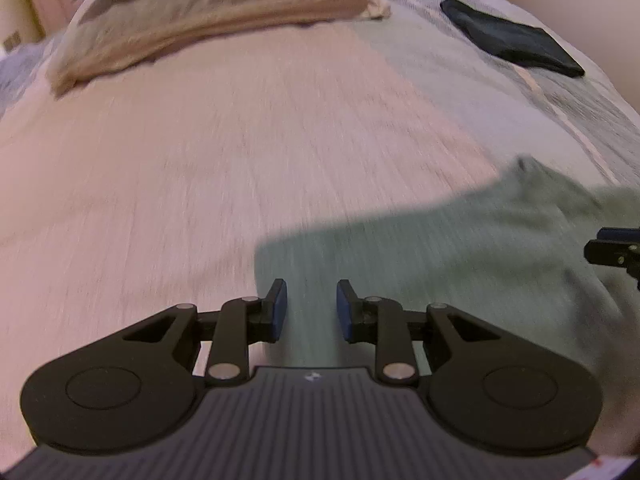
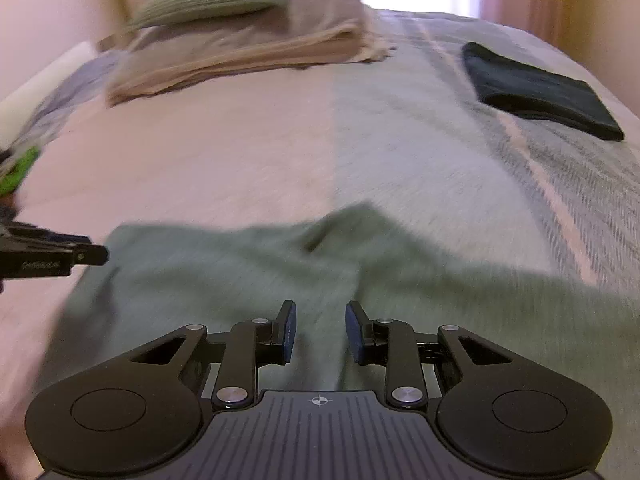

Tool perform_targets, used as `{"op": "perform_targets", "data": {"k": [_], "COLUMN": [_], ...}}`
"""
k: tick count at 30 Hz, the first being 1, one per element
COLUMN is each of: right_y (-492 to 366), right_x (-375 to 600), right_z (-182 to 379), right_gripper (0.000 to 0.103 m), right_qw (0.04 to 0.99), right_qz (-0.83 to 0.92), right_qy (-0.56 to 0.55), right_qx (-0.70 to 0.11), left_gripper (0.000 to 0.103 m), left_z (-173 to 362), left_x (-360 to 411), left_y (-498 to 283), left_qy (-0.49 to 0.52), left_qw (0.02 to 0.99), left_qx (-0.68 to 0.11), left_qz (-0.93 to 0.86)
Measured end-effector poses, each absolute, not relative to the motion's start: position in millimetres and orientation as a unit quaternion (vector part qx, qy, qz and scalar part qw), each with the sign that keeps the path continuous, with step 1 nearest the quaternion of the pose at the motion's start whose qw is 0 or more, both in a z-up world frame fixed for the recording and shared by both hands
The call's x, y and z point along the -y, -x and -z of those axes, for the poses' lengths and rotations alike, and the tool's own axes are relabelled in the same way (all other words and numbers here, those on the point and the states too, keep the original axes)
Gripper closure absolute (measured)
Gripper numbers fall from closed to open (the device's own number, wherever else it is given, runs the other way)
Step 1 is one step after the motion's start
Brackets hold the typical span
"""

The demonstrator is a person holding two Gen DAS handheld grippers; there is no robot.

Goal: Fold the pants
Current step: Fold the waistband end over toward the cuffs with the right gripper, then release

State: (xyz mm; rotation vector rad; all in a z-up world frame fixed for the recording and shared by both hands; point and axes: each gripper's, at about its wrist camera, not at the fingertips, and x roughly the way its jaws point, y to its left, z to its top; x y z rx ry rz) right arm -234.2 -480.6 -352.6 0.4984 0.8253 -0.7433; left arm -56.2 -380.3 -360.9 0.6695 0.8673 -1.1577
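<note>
Green pants [image 2: 248, 276] lie spread flat at the near edge of the bed [image 2: 224, 152]. Left gripper [image 1: 311, 308] and right gripper [image 2: 321, 330] hover over the cloth, both released, jaws parted, nothing between the pads. Folded dark garment [image 2: 536, 88] lies toward the far right corner.

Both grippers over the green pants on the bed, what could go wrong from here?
1. Both the left gripper and right gripper show a gap with no fabric pinched, so closing now may catch nothing.
2. The green pants lie rumpled with a raised ridge, so a fold could lock in wrinkles.
3. The right gripper sits mid-cloth, not at an edge, and might pinch several layers.
</note>
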Motion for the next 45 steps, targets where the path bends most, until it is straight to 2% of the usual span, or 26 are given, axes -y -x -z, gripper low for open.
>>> {"op": "perform_targets", "data": {"k": [3,6,10,12,14,18,25,29,45], "right_y": [242.2,245.4,253.4,262.2,273.4,301.7,342.5,355.3,380.1], "right_x": [450.9,447.1,464.3,465.1,464.9,466.3,470.8,470.2,475.5], "right_z": [356.1,386.6,386.7,375.8,366.0,355.7,345.8,338.9,339.8], "right_gripper": [0.078,0.077,0.076,0.07,0.056,0.052,0.042,0.041,0.04], "right_qw": [0.815,0.795,0.785,0.789,0.786,0.764,0.745,0.748,0.743], "right_qz": [0.334,0.341,0.329,0.334,0.347,0.364,0.387,0.39,0.394], "right_qy": [-0.226,-0.226,-0.288,-0.291,-0.289,-0.325,-0.347,-0.347,-0.353], "right_qx": [-0.416,-0.448,-0.438,-0.425,-0.422,-0.423,-0.418,-0.409,-0.41], "left_gripper": [0.08,0.08,0.081,0.08,0.079,0.069,0.063,0.06,0.059], "left_z": [356.7,377.4,385.7,373.9,364.2,350.3,343.8,340.5,338.0], "left_x": [343.9,327.2,335.6,340.4,342.7,347.4,354.1,358.0,356.2], "left_y": [78.4,99.8,116.9,120.5,126.4,141.9,177.1,191.1,201.7], "left_qy": [-0.298,-0.323,-0.356,-0.345,-0.347,-0.346,-0.349,-0.35,-0.361], "left_qw": [0.686,0.672,0.682,0.683,0.683,0.678,0.67,0.671,0.677], "left_qx": [-0.416,-0.432,-0.422,-0.431,-0.436,-0.461,-0.484,-0.477,-0.471], "left_qz": [0.518,0.507,0.48,0.478,0.472,0.456,0.442,0.447,0.435]}}
